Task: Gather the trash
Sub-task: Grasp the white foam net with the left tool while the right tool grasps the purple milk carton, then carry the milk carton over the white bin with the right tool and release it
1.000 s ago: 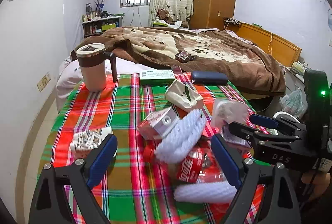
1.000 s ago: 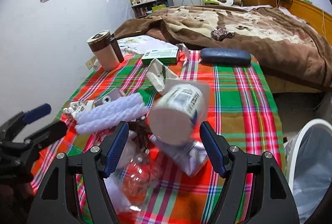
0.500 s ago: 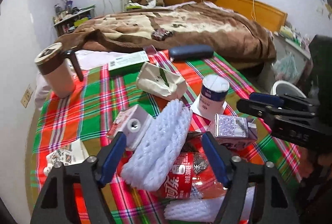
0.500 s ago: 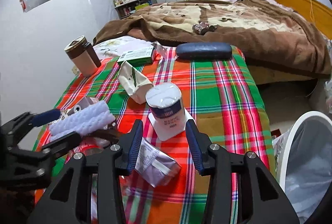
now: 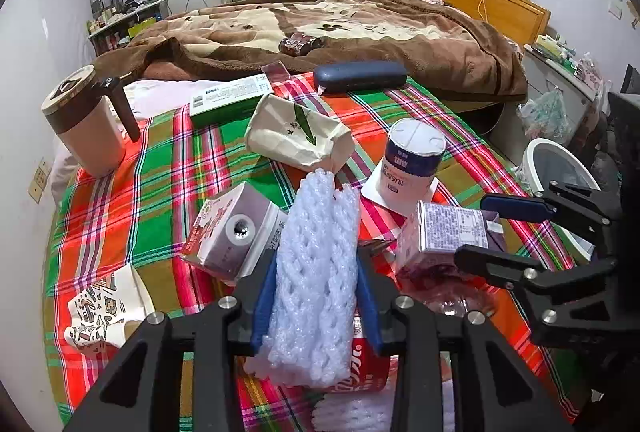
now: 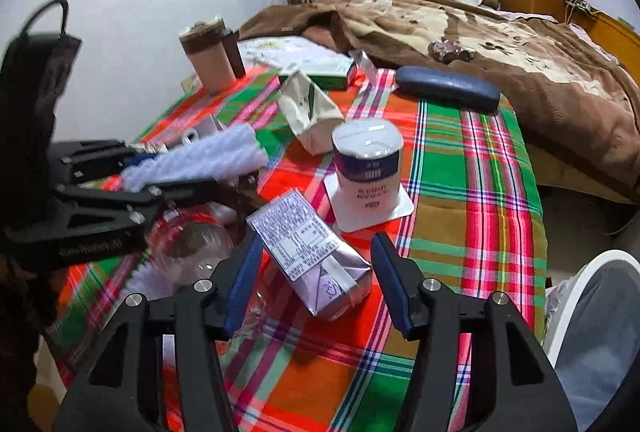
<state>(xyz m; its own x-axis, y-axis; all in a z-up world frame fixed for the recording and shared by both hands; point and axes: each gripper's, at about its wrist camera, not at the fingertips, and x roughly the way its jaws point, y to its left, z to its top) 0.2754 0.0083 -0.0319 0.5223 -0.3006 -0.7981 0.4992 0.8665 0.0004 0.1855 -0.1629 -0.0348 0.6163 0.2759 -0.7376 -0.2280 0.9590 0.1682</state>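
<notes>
My left gripper [image 5: 316,272] is closing, its blue pads pressed against the sides of a white foam net sleeve [image 5: 316,232], which sticks out ahead between the fingers. The same grip shows in the right wrist view, with the left gripper [image 6: 192,163] at the left edge. My right gripper [image 6: 316,244] is opening; a purple drink carton [image 6: 308,248] lies on the plaid cloth between its jaws, and the pads stand just off it. A white tub with a blue band [image 6: 368,167] stands upside down just beyond. A red cola bottle [image 5: 360,372] lies under the foam.
A white bin [image 6: 592,312] with a liner stands at the table's right edge. Also on the cloth are a paper bag [image 5: 296,135], a pink carton [image 5: 232,232], a crumpled paper cup [image 5: 104,312], a lidded mug [image 5: 84,127], a green box [image 5: 228,97] and a dark case [image 5: 360,75].
The left gripper came forward and down and closed on the foam net. The right gripper let go of the white tub, which now stands on the cloth, then narrowed and widened again over the purple carton.
</notes>
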